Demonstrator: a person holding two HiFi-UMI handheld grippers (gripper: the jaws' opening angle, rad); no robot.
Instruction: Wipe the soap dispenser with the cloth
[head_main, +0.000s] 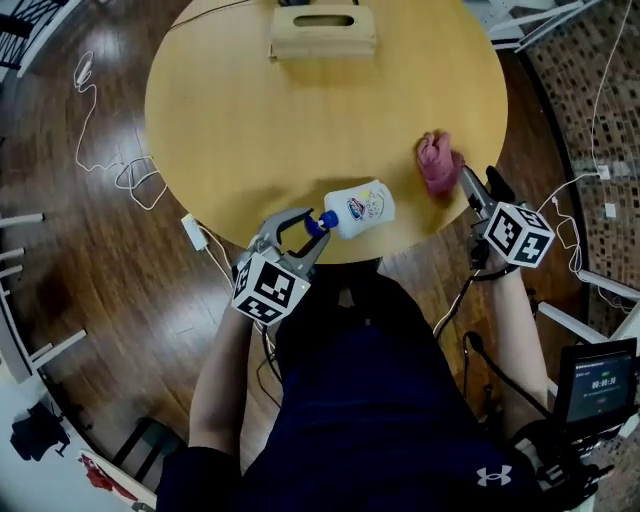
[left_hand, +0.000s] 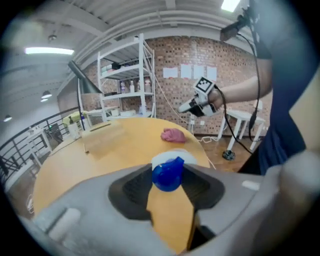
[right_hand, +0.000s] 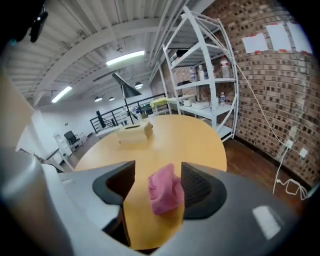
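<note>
A white soap dispenser (head_main: 362, 209) lies on its side near the front edge of the round wooden table (head_main: 240, 120), its blue pump cap (head_main: 322, 221) pointing at me. My left gripper (head_main: 310, 226) is shut on that cap; in the left gripper view the blue cap (left_hand: 168, 173) sits pinched between both pads, with the white body behind it. A crumpled pink cloth (head_main: 437, 162) rests on the table at the right edge. My right gripper (head_main: 483, 186) is open just behind it. In the right gripper view the cloth (right_hand: 164, 190) lies between the spread jaws, ungripped.
A wooden tissue box (head_main: 322, 32) stands at the table's far side. White cables (head_main: 120, 170) trail over the dark wood floor at the left. A white shelf rack (right_hand: 210, 75) stands by the brick wall. My lap is right under the table's near edge.
</note>
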